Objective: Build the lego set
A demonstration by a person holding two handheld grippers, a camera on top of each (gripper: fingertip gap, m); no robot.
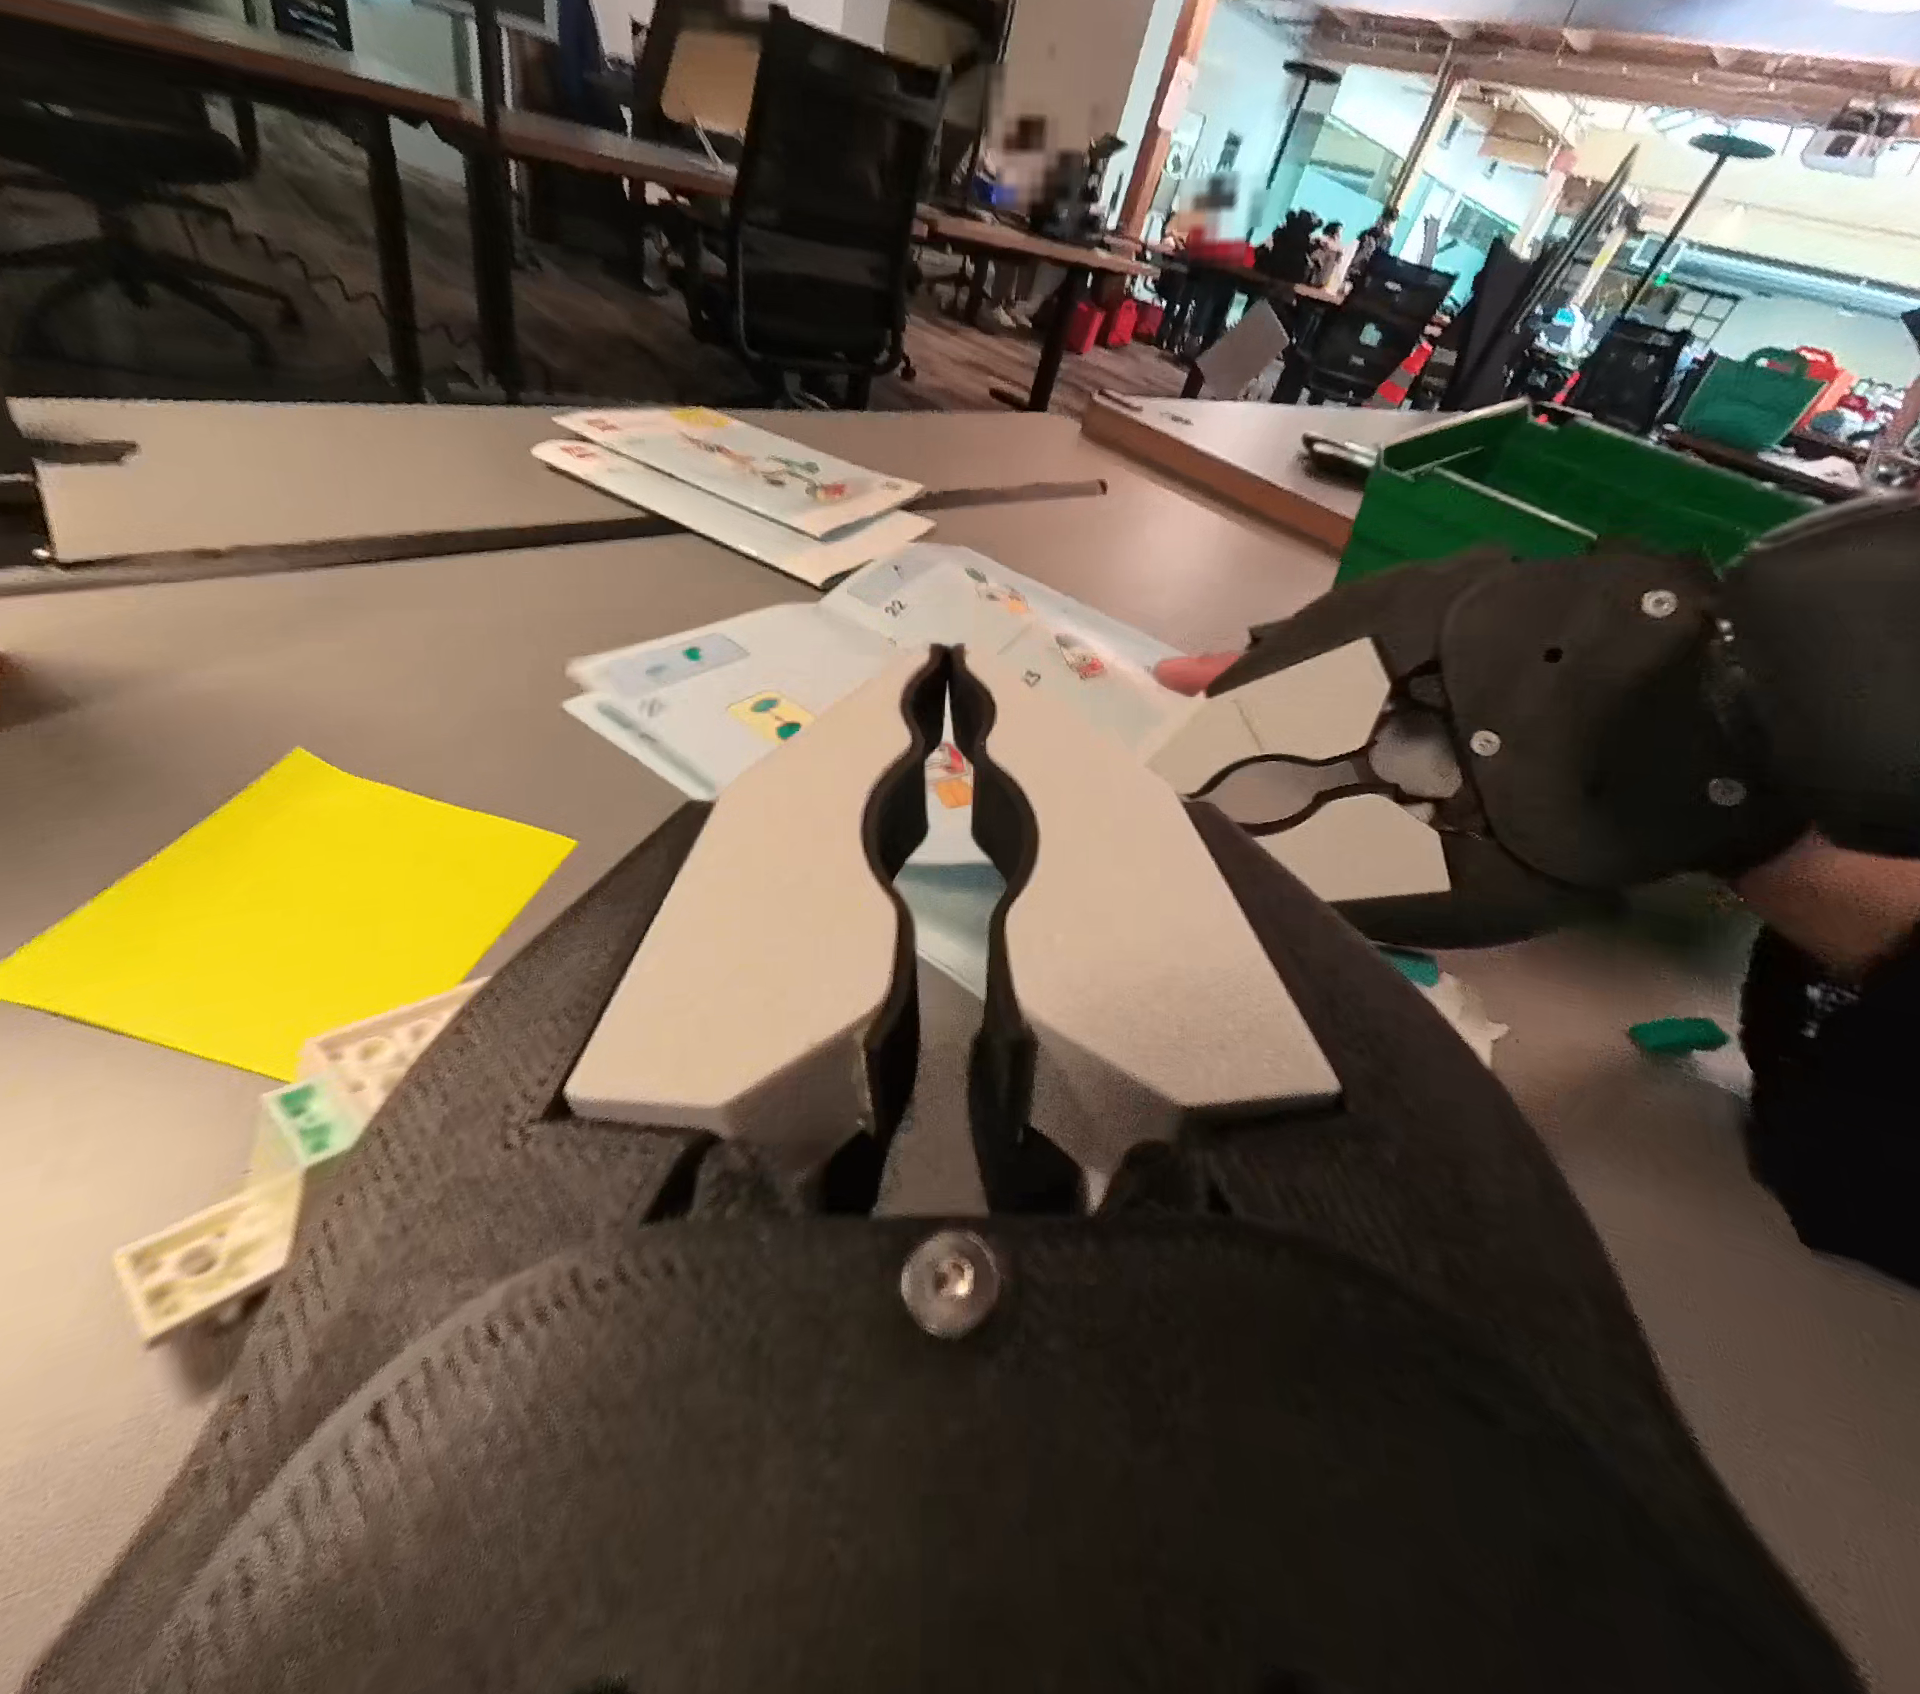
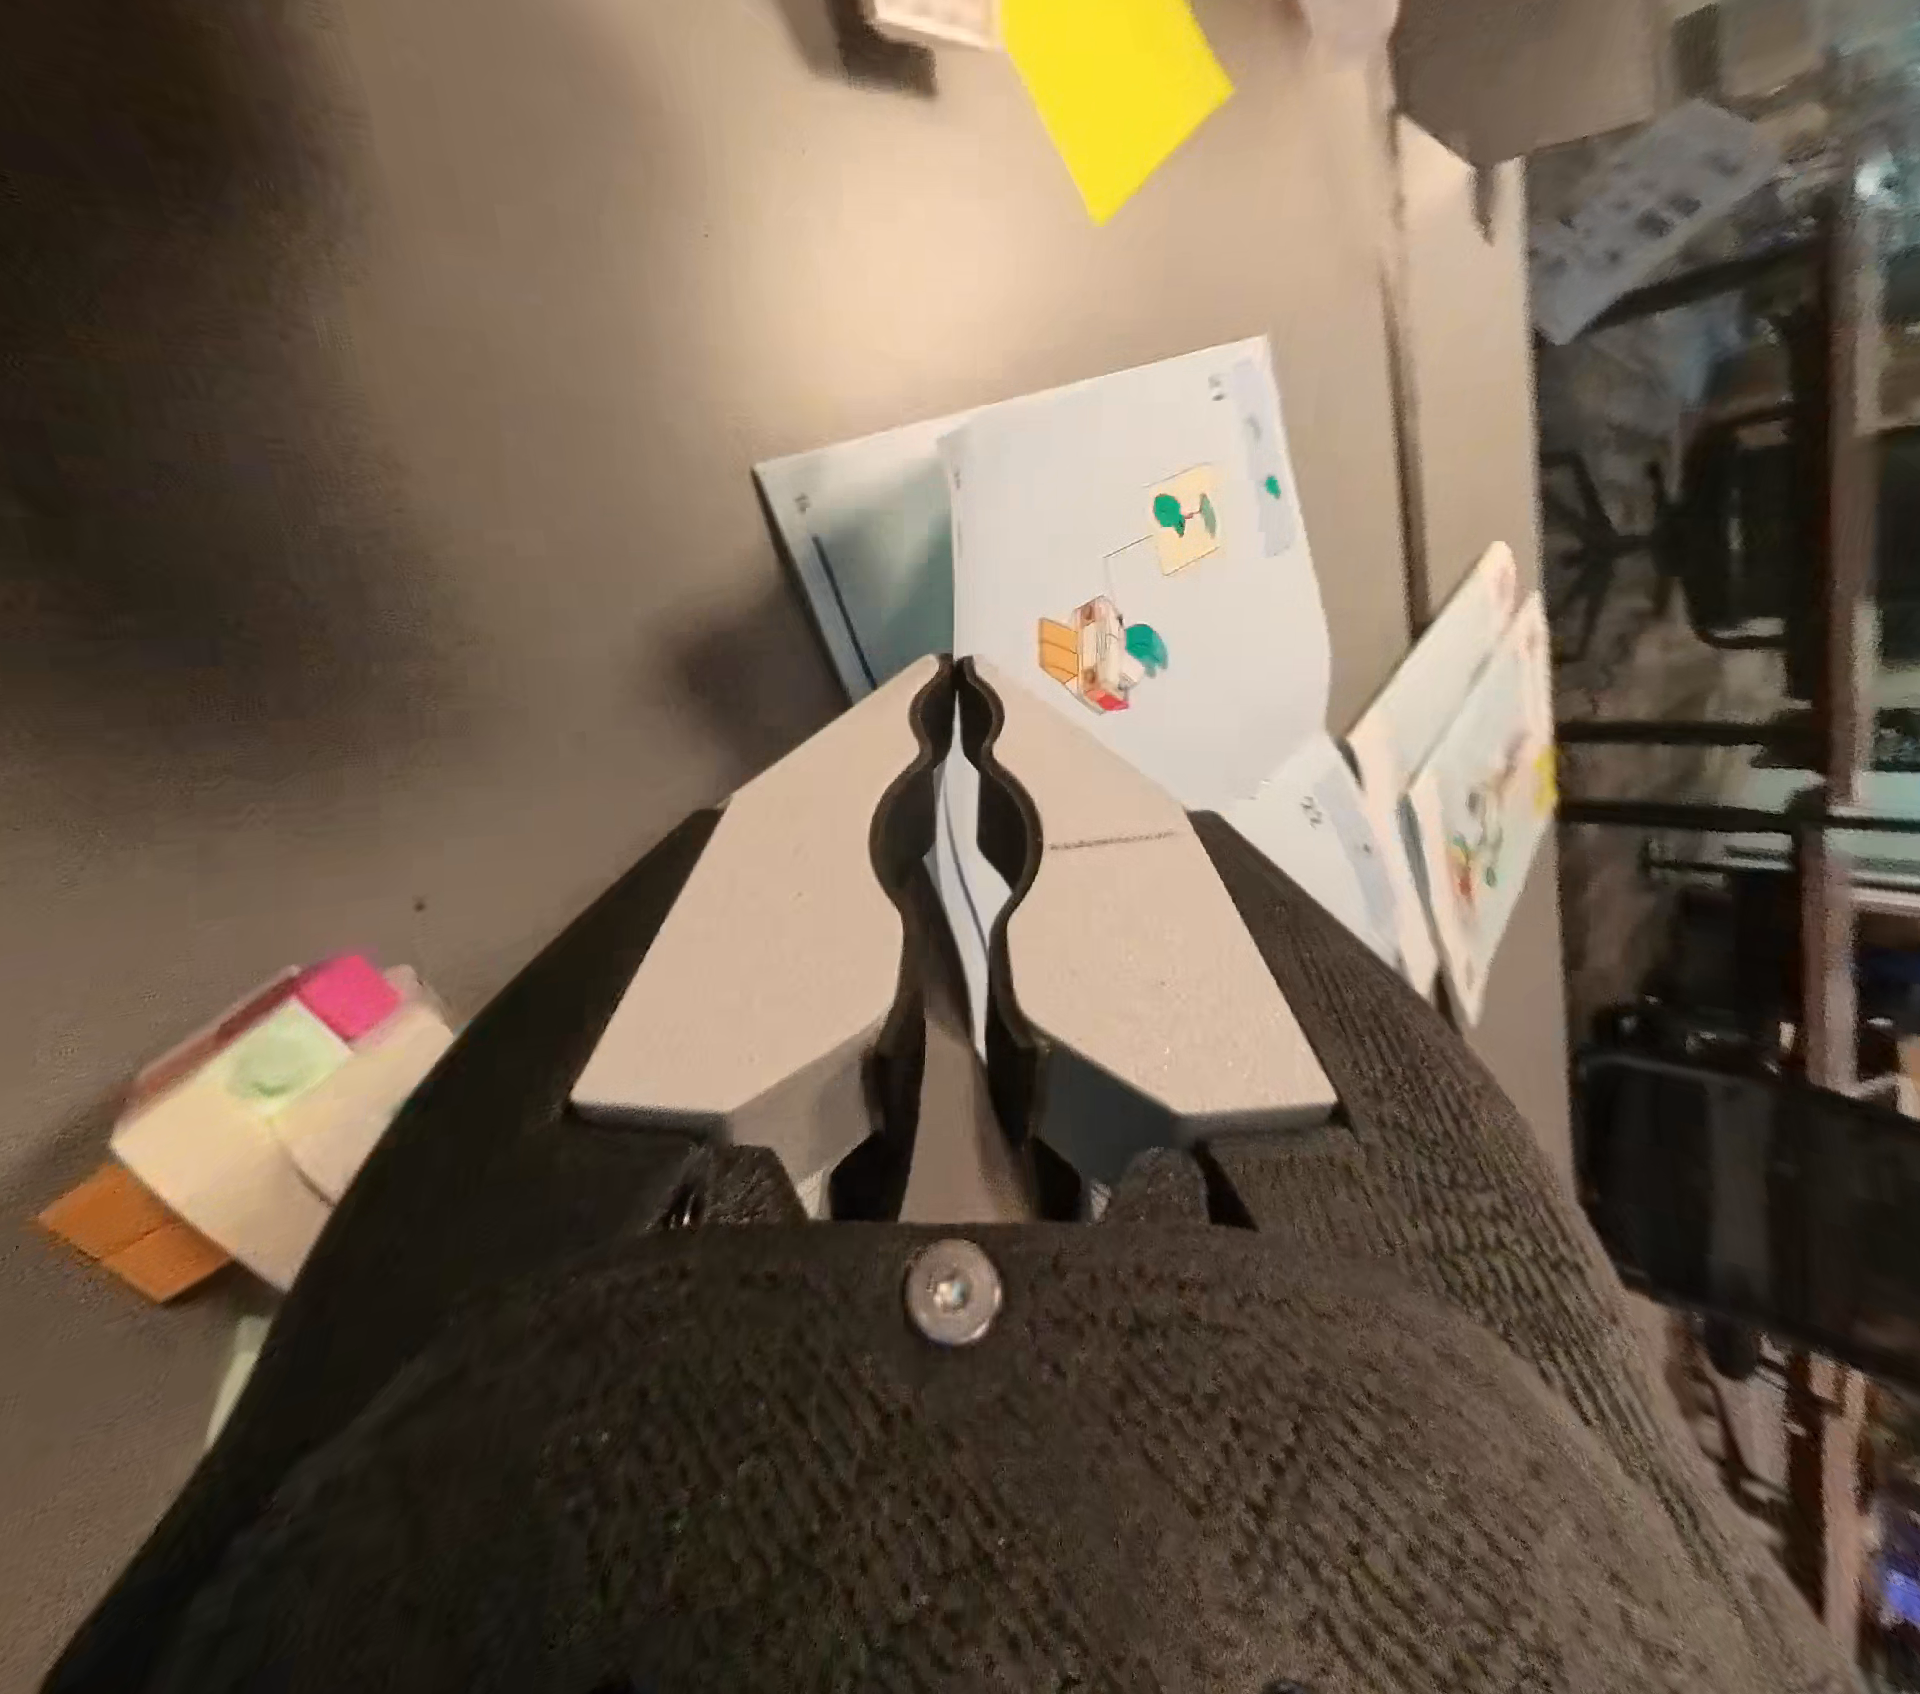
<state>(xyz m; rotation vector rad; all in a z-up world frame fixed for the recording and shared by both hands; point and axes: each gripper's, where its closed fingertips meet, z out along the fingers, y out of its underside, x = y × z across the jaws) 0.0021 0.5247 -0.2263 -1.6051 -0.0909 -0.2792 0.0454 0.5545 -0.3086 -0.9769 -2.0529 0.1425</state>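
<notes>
My left gripper (image 1: 950,657) is shut and empty, held above the open instruction booklet (image 1: 707,678) on the grey table (image 1: 364,657). My right gripper (image 2: 954,665) is shut, with its tips at the edge of a lifted booklet page (image 2: 1132,564). I cannot tell whether it pinches the page. It also shows in the left wrist view (image 1: 1221,676), with a small pink thing at its tip. A white, pink, light-green and orange lego build (image 2: 260,1114) lies left of the right gripper. White wedge plates with a green piece (image 1: 301,1125) lie left of the left gripper.
A yellow sheet (image 1: 281,906) lies on the left of the table. Two more booklets (image 1: 738,481) lie farther back. A green box (image 1: 1558,501) stands at the right, with small green pieces (image 1: 1678,1034) near it. Chairs and desks stand beyond the table. Some 10 cm of space lies between my two pairs of fingers.
</notes>
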